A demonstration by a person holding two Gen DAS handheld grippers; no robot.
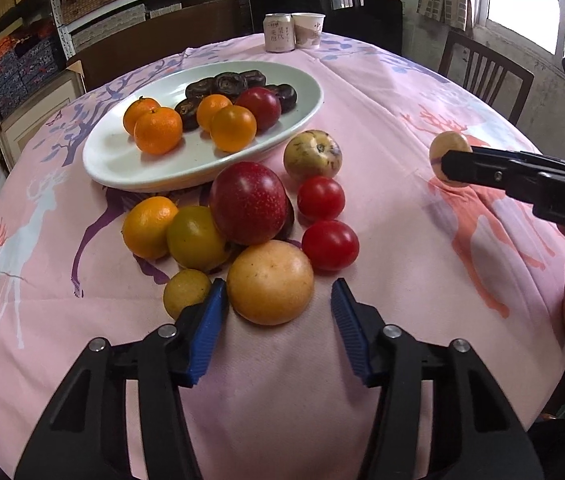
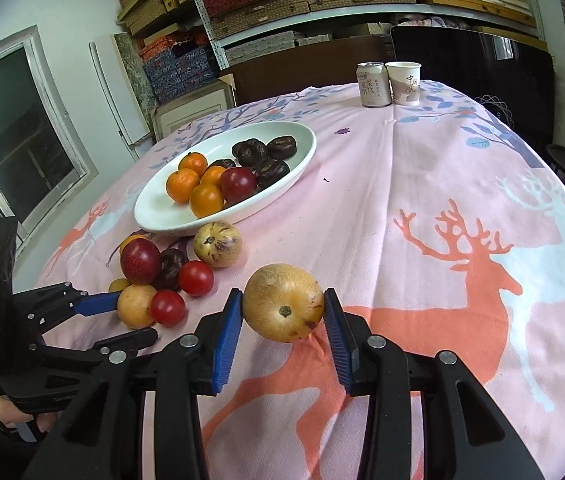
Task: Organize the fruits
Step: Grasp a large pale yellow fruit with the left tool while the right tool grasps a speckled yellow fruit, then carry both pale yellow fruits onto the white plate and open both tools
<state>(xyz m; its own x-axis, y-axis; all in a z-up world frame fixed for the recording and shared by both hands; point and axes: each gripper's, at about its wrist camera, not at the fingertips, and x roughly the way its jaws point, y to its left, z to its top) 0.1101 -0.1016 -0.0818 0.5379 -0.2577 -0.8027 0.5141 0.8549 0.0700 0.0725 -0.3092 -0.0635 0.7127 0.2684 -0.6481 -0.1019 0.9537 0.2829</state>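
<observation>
Left gripper (image 1: 278, 304) fingers wide apart, empty, around yellow-orange fruit (image 1: 269, 282) at front of loose pile (image 1: 248, 202) on tabletop (image 1: 402, 128). Right gripper (image 2: 282, 312) fingers clamp pale yellow fruit (image 2: 283, 302), speckled, stem facing camera, off pile's right. Behind: white plate (image 1: 122, 160) with tangerines; can (image 1: 279, 32), cup (image 1: 308, 30) far.

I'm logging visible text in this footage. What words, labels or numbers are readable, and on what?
"DAS": on the right gripper's black body, cut off by the frame edge.
Can: vertical Chinese characters, too blurred to read surely.
Paper cup: Chinese characters, likewise unreadable.
Left gripper: small white label near the handle, too small to read.
</observation>
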